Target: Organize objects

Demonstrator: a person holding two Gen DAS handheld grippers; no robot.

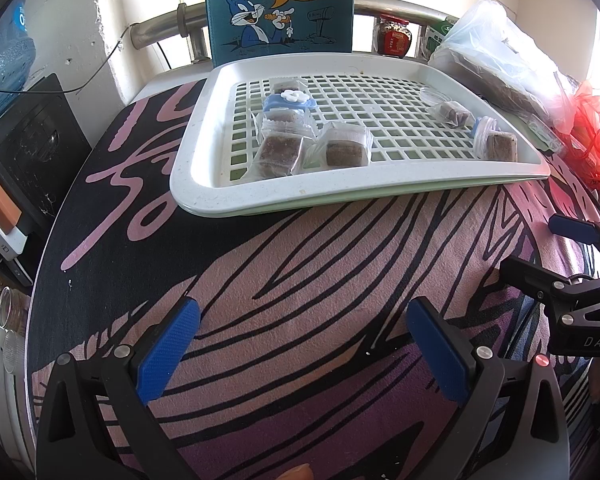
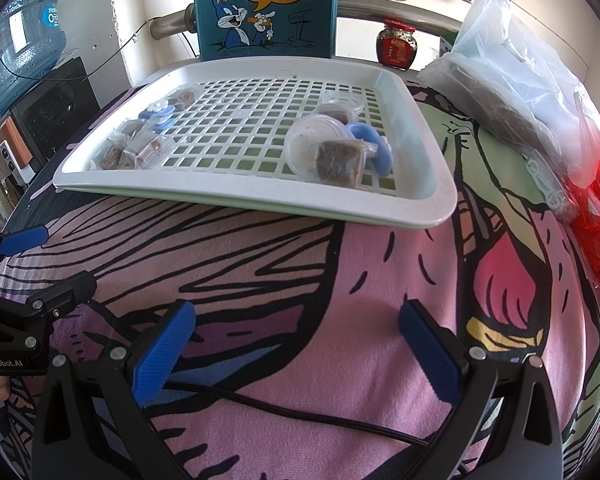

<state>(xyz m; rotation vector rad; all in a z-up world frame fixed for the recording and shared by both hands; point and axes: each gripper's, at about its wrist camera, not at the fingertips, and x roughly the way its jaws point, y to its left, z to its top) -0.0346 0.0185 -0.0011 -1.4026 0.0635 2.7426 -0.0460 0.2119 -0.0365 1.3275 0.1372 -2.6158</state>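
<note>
left wrist view: left gripper point(image 1: 302, 344) wide open, empty, above pink printed cloth point(image 1: 300, 264); white slotted plastic tray point(image 1: 204, 184) ahead holds clear-wrapped brown blocks point(image 1: 278, 152).
right wrist view: right gripper point(image 2: 296, 346) wide open, empty; risk: slippery wrappers may slide from pads.

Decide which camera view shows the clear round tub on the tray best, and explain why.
The right wrist view: the tub lies near, on its side, its open mouth towards the camera. The left wrist view shows the tub smaller and side-on at the tray's far right, half hidden by a packet.
</note>
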